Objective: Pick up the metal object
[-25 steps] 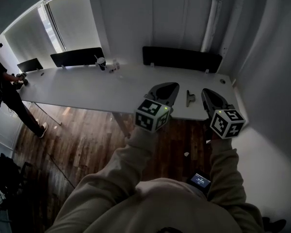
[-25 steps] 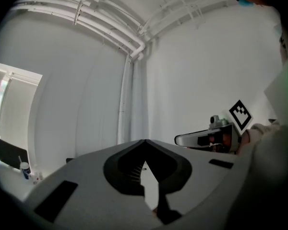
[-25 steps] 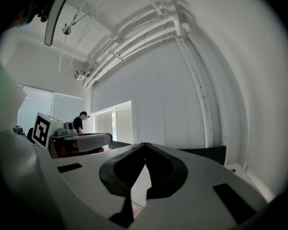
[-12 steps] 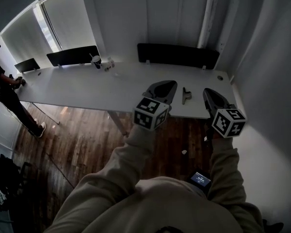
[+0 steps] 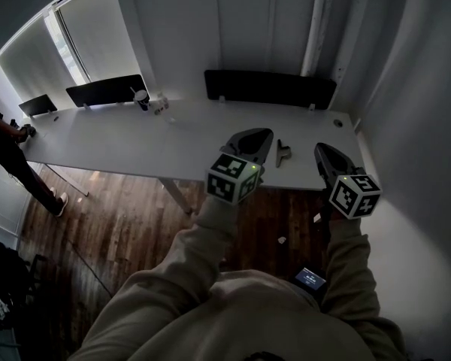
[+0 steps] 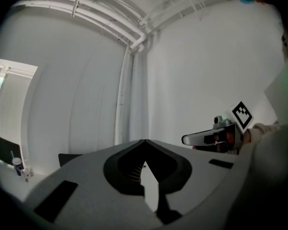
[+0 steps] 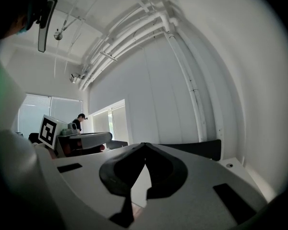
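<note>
The metal object [image 5: 283, 153], a small dark grey piece, lies on the white table [image 5: 135, 138] near its front edge, at the right end. My left gripper [image 5: 268, 133] hovers just left of it, jaws shut and empty. My right gripper [image 5: 319, 148] hangs to the object's right, over the table's front edge, also shut with nothing in it. In the left gripper view, the left gripper [image 6: 145, 141] points at the white wall and the right gripper [image 6: 209, 138] shows beside it. The right gripper view shows its own closed tips [image 7: 144, 144]. Neither gripper view shows the object.
Black divider screens [image 5: 269, 89] stand along the table's far edge. A cup [image 5: 140, 98] and small items sit at the back left. A person [image 5: 0, 134] stands at the table's far left end. White walls close in behind and at the right; wood floor [image 5: 128, 216] lies below.
The head view has shifted, so the table sits a little further left. Both grippers stay shut on either side of the object, which now appears closer to the left gripper.
</note>
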The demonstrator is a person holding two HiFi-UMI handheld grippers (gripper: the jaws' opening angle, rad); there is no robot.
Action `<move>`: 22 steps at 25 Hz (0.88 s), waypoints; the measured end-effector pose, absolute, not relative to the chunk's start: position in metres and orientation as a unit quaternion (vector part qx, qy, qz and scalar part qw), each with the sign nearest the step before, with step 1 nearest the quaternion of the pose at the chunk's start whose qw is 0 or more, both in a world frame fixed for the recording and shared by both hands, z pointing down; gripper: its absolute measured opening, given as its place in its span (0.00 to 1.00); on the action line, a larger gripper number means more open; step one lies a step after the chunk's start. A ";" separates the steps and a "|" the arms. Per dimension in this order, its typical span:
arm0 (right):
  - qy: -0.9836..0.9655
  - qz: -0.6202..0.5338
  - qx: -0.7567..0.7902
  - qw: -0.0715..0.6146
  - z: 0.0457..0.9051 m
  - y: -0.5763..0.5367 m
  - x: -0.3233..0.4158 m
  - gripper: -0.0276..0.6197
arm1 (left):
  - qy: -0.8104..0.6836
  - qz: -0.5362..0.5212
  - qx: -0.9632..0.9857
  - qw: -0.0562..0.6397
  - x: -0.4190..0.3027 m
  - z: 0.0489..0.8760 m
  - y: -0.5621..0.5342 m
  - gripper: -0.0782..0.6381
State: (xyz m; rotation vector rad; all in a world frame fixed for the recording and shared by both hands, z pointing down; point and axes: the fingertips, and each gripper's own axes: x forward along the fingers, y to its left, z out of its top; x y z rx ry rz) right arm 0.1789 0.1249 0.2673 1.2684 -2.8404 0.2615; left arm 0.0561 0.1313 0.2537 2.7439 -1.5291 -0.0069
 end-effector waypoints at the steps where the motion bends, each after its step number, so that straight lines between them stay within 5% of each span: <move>1: -0.910 0.083 0.407 0.007 0.267 0.119 0.181 0.07 | -0.484 0.000 0.875 -0.003 0.057 0.254 0.126 0.11; 22: -0.906 0.104 0.410 0.003 0.300 -0.134 0.094 0.07 | -0.484 0.016 0.874 0.034 -0.058 0.297 -0.140 0.11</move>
